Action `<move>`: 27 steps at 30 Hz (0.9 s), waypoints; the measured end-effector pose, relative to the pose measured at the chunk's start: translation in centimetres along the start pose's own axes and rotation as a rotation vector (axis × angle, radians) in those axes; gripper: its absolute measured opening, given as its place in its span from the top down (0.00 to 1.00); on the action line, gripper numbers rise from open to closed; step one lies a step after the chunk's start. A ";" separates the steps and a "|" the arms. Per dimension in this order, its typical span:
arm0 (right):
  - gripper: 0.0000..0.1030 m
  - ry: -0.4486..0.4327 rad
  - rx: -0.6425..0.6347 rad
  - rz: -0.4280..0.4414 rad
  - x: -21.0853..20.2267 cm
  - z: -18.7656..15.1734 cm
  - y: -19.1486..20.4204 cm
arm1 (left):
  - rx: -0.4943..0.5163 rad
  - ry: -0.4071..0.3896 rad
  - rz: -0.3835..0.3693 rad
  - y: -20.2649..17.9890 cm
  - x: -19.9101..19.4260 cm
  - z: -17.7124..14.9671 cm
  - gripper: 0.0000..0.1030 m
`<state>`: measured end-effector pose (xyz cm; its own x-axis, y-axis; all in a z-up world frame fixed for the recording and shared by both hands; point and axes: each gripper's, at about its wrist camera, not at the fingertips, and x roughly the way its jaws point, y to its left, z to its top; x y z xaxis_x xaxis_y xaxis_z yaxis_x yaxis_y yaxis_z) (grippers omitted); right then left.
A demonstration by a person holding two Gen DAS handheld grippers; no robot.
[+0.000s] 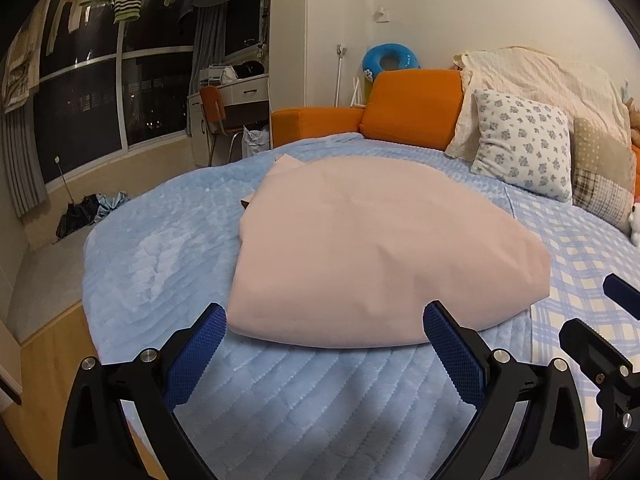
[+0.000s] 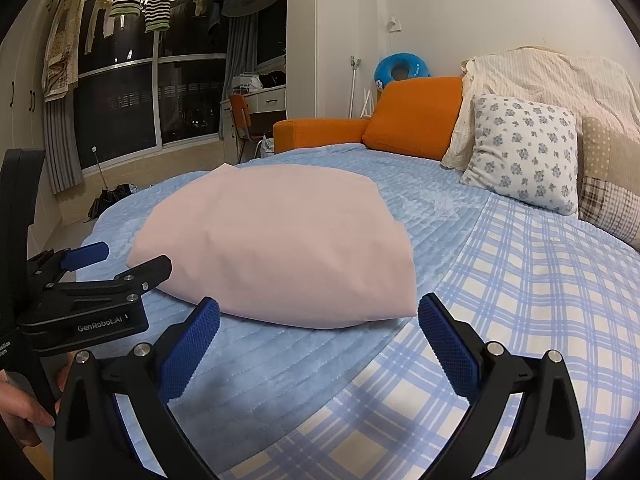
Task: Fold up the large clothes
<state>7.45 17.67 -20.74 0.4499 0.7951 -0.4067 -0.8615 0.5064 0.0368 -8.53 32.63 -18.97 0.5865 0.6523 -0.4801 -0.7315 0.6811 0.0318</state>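
Note:
A pale pink garment [image 1: 372, 252] lies folded into a thick rounded bundle on the light blue quilted blanket [image 1: 168, 248]. My left gripper [image 1: 324, 316] hovers open just short of the bundle's near edge, nothing between its blue pads. In the right wrist view the same pink garment [image 2: 280, 244] lies ahead and slightly left. My right gripper [image 2: 318, 310] is open at the bundle's near right corner, holding nothing. The left gripper [image 2: 120, 258] also shows there from the side, open. The right gripper's fingers [image 1: 592, 336] show at the right edge of the left wrist view.
A blue-and-cream checked sheet [image 2: 520, 300] covers the bed's right side. A floral pillow [image 2: 524, 152] and cream bedding [image 2: 560, 80] lie at the head. An orange sofa [image 1: 400, 116] stands behind the bed. The bed's left edge [image 1: 60, 320] drops off. A hand [image 2: 20, 412] holds the left gripper's handle.

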 end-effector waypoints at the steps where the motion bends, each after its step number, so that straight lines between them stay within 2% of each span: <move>1: 0.05 -0.001 0.000 0.000 0.0 0.0 0.0 | 0.005 -0.005 0.001 -0.1 -0.1 0.0 0.03; 20: 0.05 0.012 0.025 -0.018 0.7 -0.5 0.2 | 0.042 -0.012 -0.043 -1.6 0.5 0.0 0.03; 27: 0.05 0.016 0.027 -0.020 0.7 -0.5 0.1 | 0.045 -0.022 -0.030 -1.9 0.2 -0.2 0.03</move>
<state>7.54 18.17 -21.50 0.4626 0.7796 -0.4222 -0.8458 0.5309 0.0535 -7.08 31.42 -19.30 0.6159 0.6378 -0.4624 -0.6971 0.7147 0.0573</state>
